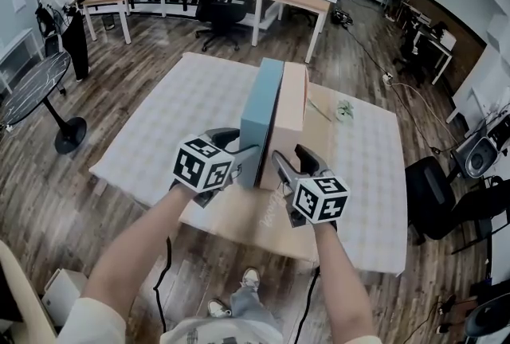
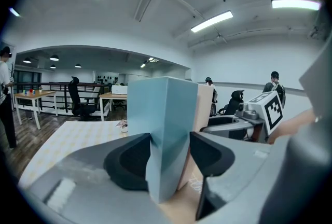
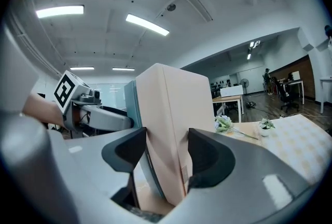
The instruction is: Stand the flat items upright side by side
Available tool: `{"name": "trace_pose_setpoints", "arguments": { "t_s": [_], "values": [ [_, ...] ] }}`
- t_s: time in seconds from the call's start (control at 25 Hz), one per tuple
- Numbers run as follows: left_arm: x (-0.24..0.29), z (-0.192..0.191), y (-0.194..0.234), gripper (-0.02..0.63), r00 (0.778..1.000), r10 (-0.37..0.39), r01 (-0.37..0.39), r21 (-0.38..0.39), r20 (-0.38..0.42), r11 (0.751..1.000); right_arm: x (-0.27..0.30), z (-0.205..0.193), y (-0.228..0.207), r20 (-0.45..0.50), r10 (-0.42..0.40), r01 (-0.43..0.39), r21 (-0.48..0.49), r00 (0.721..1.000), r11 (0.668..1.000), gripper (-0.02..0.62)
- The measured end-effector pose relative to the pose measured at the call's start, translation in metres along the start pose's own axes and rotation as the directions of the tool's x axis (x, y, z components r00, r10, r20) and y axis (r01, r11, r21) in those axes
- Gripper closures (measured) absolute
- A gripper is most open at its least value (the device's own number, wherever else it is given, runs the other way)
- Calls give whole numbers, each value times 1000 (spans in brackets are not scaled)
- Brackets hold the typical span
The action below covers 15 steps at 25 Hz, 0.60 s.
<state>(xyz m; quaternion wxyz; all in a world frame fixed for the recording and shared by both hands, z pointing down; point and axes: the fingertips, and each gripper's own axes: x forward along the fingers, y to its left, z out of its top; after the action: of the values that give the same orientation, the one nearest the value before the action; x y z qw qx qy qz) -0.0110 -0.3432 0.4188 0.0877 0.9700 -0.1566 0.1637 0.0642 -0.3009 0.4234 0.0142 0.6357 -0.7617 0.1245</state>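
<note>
Head view: pale-blue flat box [image 1: 261, 115] and pink flat box [image 1: 292, 105] upright, touching. Gripper views alone show pads pressing — left gripper [image 2: 170, 156] clamps the blue, right gripper [image 3: 167, 158] the pink.

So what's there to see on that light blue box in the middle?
The blue box is a flat, plain, matt light blue carton, apparently cardboard, and closed. It stands upright on a narrow edge on a brown cardboard sheet, one broad side against the pink box standing beside it. The left gripper clamps its near end, one pad on each broad face.
</note>
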Motion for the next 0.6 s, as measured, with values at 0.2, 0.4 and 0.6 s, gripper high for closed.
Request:
{"name": "trace_pose_setpoints", "arguments": {
  "t_s": [0.2,0.4,0.6],
  "values": [
    [1,1,0,356,1000,3,-3,4,-4,1000,7,1,6,11,-1,0,26,1000,1000,342],
    [-2,0,-1,356,1000,22,-22,-6,4,1000,0,1,4,5,-53,53,13,999,999,342],
    [-26,8,-3,368,995,79,-77,-50,53,996,-27,11,11,19,-138,138,-1,990,990,362]
  ]
}}
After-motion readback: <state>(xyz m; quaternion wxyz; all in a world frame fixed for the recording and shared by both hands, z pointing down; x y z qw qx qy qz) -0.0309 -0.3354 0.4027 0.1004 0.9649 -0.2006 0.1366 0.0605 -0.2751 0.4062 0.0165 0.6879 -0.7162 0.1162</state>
